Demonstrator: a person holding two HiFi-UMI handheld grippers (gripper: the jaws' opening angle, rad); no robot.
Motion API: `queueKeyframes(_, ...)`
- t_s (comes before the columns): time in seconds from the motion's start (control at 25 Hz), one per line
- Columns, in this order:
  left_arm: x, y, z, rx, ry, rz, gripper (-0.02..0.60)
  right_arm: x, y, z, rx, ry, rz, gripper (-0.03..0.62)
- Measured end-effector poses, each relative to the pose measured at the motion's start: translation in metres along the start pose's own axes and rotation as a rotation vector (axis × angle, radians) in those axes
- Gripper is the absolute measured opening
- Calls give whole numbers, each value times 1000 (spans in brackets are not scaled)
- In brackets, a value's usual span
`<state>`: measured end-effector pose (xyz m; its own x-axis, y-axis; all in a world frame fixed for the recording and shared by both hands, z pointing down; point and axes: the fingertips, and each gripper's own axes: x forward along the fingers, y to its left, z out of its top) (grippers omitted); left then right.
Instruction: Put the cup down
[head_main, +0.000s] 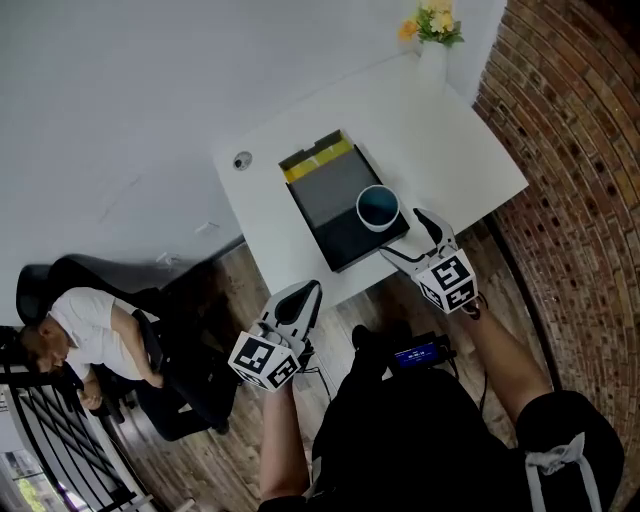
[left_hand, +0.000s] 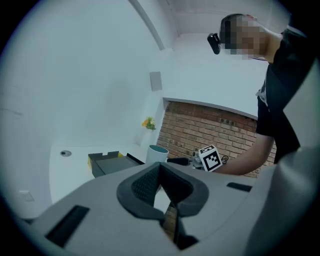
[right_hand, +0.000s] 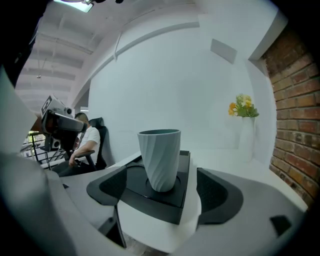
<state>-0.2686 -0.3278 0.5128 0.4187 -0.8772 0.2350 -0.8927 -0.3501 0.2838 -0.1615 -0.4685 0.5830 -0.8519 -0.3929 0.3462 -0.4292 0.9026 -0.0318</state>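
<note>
- The brick wall (head_main: 570, 150) runs down the right side of the head view, just past the table's right-hand corner.
- The white table (head_main: 440, 130) stands between that wall and a plain white wall, with 1 corner pointing toward us.
- A seated person (head_main: 95, 335) in a white top sits in a dark chair on the wood floor (head_main: 230, 450), well apart from the table's left edge.
- The black tray (head_main: 335, 190) lies flat near the table's near corner; a yellow strip (head_main: 318, 158) crosses its far end.
- Our right gripper (head_main: 402, 232) hangs over the table's near right edge, tongs spread wide. In the right gripper view, the 2 pads stand clear on either side of the cup and pinch nothing.
- Our left gripper (head_main: 305, 300) hangs off the table, just short of its near corner. Its tongs are pressed together at the tips, with nothing between them.
- The cup (head_main: 378, 208) stands upright on the tray at the tray's right-hand corner, inside a round ring. It is grey and ribbed outside, and blue-green inside.
- A white vase (head_main: 432, 58) with yellow flowers stands at the table's far corner.
- A small round thing (head_main: 242, 160) lies near the table's left corner; we cannot tell what it is.
</note>
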Motion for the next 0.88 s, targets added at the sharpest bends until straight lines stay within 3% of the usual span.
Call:
queueKeyframes(0.16,4,-8,-1,6,-10,-22,8,-20,8,6,51,5,20,426)
queueKeyframes(0.4,8,-24,5,20,-17,-80,8,-52,37,36,117,-22,145,414)
queueKeyframes(0.6,17,-40,18,57,-37,-133,8,-79,48,70,81,-91,172,292)
queueKeyframes(0.88,13,-65,29,76,-60,-163,8,-101,71,91,127,-156,213,96)
